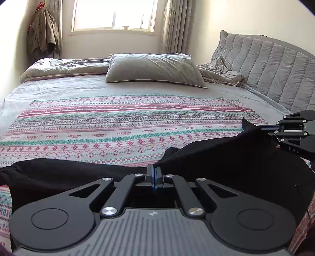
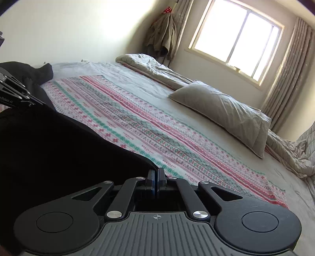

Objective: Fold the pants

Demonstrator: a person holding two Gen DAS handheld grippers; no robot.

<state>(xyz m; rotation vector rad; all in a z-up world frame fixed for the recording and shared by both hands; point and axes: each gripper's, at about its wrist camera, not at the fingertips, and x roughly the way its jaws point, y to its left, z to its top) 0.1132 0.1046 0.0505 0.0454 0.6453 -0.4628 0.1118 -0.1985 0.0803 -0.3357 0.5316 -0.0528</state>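
On your far left, a brownish jacket (image 1: pixel 44 31) hangs in the corner beside the bright window (image 1: pixel 115 14), with curtains (image 1: pixel 176 25) down its other side. Below it, the bed (image 1: pixel 78 86) carries a rumpled grey duvet (image 1: pixel 65 68) along its far edge, and a grey pillow (image 1: pixel 153 68) lies on the sheet in front of that. Nearer to you, a patterned blanket (image 1: pixel 118 126) in pink, green and white bands is spread flat across the mattress. The black pants (image 1: pixel 59 173) sit at the near edge of that blanket, one end bunched on the bed at your left and the rest lifted in a dark sweep toward your right. Your left gripper (image 1: pixel 154 171) has its blue-padded fingers pressed together on a pinch of the black fabric, which rises from the tips toward the other tool. Further right, your right gripper (image 1: pixel 261 127) is also clamped on the pants, its fingers closed over an upper edge of the cloth, held above the blanket; in its own view the fingertips (image 2: pixel 151 180) meet on the fabric's border, with the cloth filling the left side of that view. Behind it, the quilted grey headboard (image 1: pixel 265 65) runs along the bed's right side.
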